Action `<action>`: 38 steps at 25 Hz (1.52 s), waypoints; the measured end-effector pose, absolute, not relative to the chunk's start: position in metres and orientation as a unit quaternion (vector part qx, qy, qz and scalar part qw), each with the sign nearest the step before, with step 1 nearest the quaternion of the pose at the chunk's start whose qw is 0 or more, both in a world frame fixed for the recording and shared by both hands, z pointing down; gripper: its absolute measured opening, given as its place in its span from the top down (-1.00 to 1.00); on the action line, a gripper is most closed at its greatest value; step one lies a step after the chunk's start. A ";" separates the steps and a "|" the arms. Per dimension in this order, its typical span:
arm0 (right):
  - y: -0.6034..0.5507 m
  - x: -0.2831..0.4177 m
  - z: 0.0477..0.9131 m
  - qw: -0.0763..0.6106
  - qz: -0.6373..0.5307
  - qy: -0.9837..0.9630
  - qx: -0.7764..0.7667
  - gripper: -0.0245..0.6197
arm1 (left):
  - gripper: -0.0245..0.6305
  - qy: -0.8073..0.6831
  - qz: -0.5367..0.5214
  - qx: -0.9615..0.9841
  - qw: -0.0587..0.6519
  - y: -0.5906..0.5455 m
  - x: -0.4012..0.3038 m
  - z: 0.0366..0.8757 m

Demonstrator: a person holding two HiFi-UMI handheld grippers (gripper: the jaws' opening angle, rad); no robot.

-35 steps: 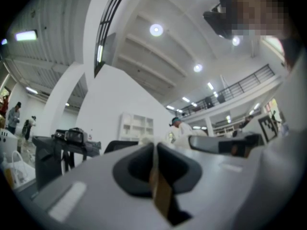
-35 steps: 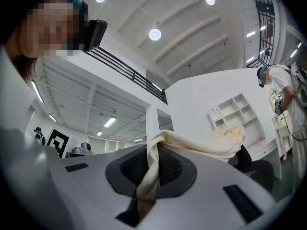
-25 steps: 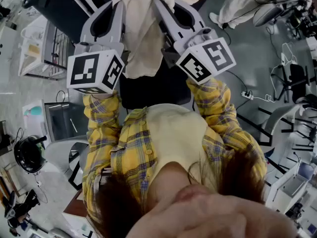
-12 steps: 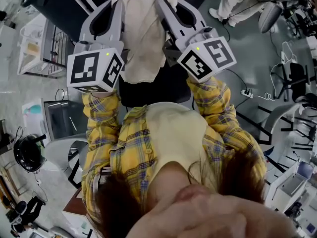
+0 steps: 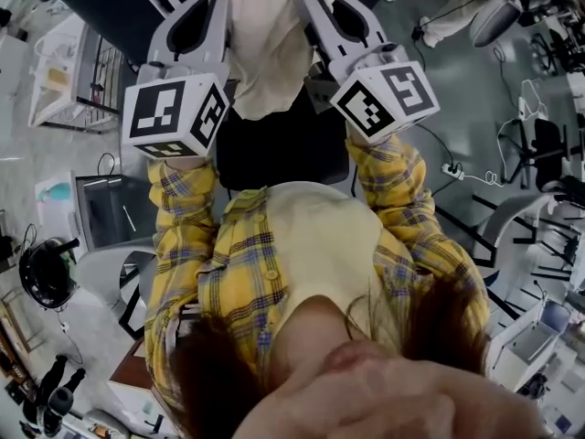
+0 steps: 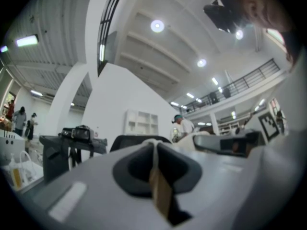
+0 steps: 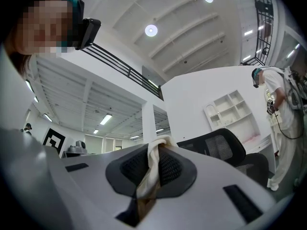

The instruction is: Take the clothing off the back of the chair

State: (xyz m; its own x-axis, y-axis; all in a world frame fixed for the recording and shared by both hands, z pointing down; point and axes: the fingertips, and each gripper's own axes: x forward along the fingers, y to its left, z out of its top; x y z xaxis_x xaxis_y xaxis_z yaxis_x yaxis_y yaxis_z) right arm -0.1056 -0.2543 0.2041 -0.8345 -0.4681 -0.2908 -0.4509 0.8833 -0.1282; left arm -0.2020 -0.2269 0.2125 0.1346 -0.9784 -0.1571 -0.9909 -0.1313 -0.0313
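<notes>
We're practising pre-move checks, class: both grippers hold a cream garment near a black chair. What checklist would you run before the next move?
1. Left gripper shut on the cream garment: ok.
2. Right gripper shut on it: ok.
3. Garment's hem clear of the black chair: cannot tell.
4. Both grips near its top edge: ok.
5. Bystander stands apart from the grippers: ok.

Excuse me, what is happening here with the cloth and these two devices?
A person in a yellow plaid shirt holds tongs in each hand. The left tongs and the right tongs are both shut on a cream garment, which hangs between them above the black chair back. Whether its lower edge touches the chair I cannot tell.
</notes>
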 end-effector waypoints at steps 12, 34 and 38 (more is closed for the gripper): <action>-0.265 -0.102 0.226 0.142 -0.048 0.957 -0.250 0.83 | 0.86 0.658 0.043 -0.751 0.039 -0.233 -0.202 0.233; -0.268 -0.095 0.248 0.133 -0.077 0.953 -0.261 0.83 | 0.86 0.663 0.041 -0.747 0.014 -0.233 -0.202 0.255; -0.266 -0.098 0.251 0.132 -0.080 0.953 -0.260 0.83 | 0.86 0.664 0.040 -0.747 0.013 -0.232 -0.204 0.257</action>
